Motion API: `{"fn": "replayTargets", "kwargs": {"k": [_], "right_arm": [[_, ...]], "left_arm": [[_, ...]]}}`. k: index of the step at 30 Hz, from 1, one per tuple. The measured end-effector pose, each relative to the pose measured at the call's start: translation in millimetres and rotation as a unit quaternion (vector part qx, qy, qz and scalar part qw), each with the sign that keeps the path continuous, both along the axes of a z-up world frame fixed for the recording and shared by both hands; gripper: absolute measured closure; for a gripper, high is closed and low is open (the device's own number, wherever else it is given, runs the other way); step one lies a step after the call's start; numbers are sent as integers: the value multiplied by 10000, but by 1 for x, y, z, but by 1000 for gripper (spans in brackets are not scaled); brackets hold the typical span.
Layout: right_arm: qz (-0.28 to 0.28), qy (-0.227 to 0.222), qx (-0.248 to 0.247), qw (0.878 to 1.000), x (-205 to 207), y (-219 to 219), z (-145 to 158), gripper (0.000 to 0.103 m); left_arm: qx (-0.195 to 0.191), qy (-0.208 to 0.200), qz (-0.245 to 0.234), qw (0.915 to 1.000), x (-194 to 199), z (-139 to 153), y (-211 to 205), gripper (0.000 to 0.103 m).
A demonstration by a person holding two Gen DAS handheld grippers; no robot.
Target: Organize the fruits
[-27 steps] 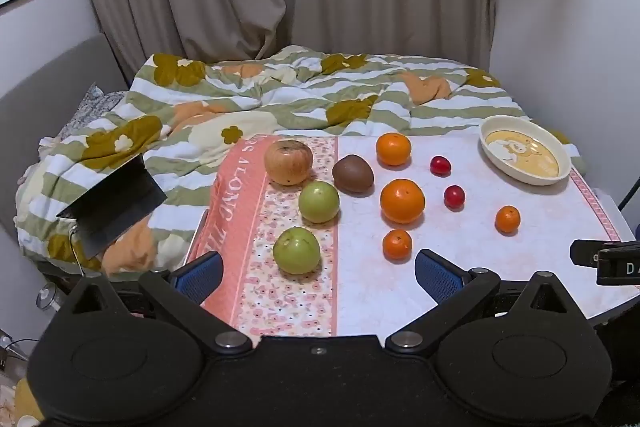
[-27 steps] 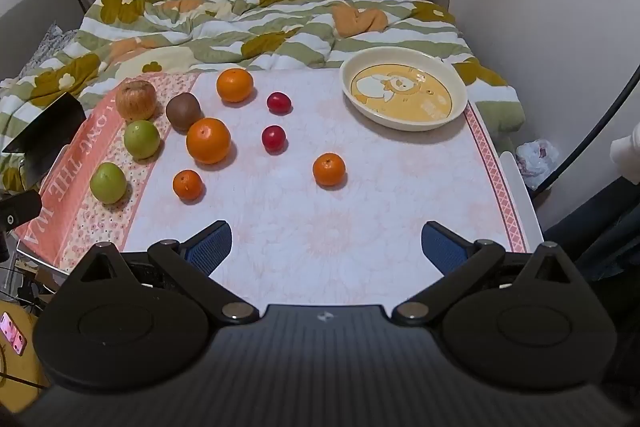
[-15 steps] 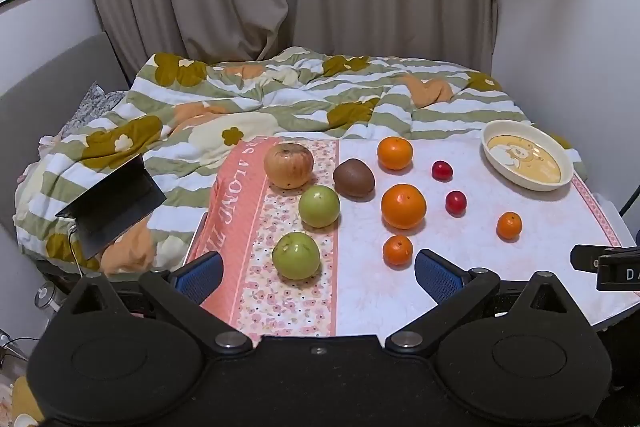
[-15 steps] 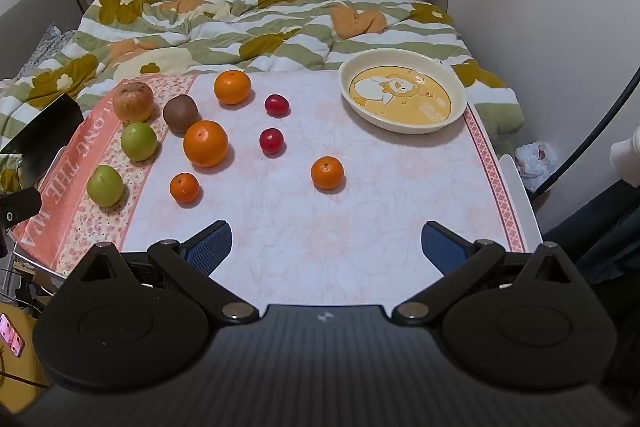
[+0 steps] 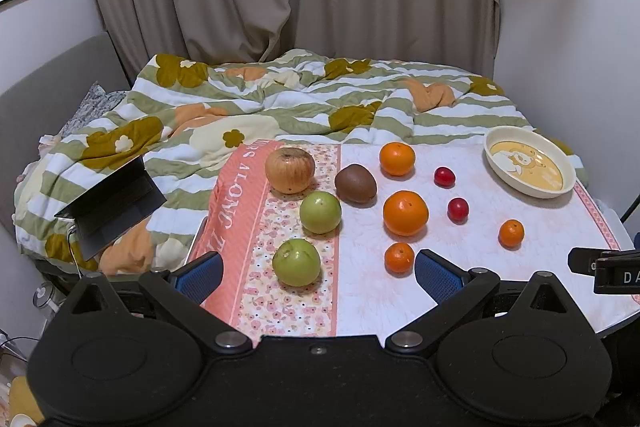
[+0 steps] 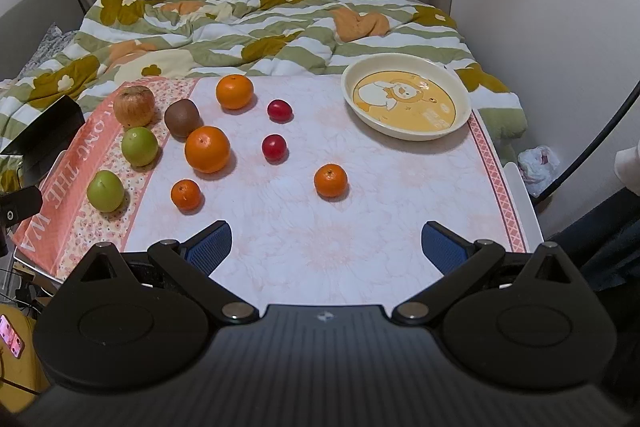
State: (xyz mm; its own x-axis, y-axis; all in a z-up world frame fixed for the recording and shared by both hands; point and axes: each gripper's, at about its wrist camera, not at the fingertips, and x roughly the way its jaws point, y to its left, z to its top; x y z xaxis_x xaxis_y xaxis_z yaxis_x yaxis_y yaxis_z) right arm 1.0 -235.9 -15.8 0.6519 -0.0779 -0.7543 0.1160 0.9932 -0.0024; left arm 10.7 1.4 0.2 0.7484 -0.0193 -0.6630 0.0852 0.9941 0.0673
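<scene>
— So, both tongs gape wide: left tongs [image 5: 318, 273] over the near green apple [image 5: 297, 262], right tongs [image 6: 326, 247] over bare counter [image 6: 360, 227], gripping nothing.

— And the fruit?

— Spread across the counter's left: apples, kiwi [image 6: 182, 117], oranges, two red plums. One tangerine [image 6: 331, 180] sits apart. The dish [image 6: 464, 107] stands at the far right corner.

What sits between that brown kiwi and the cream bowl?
An orange and a red fruit lie between the kiwi and bowl, clearest in the right wrist view.
</scene>
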Motion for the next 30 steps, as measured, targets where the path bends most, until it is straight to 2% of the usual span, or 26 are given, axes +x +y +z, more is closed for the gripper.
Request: {"fn": "replayTargets", "kwargs": {"k": [30], "right_arm": [[18, -12, 11, 10000, 10, 4, 4, 0]], "left_arm": [[-6, -14, -20, 10000, 4, 3, -1, 0]]}}
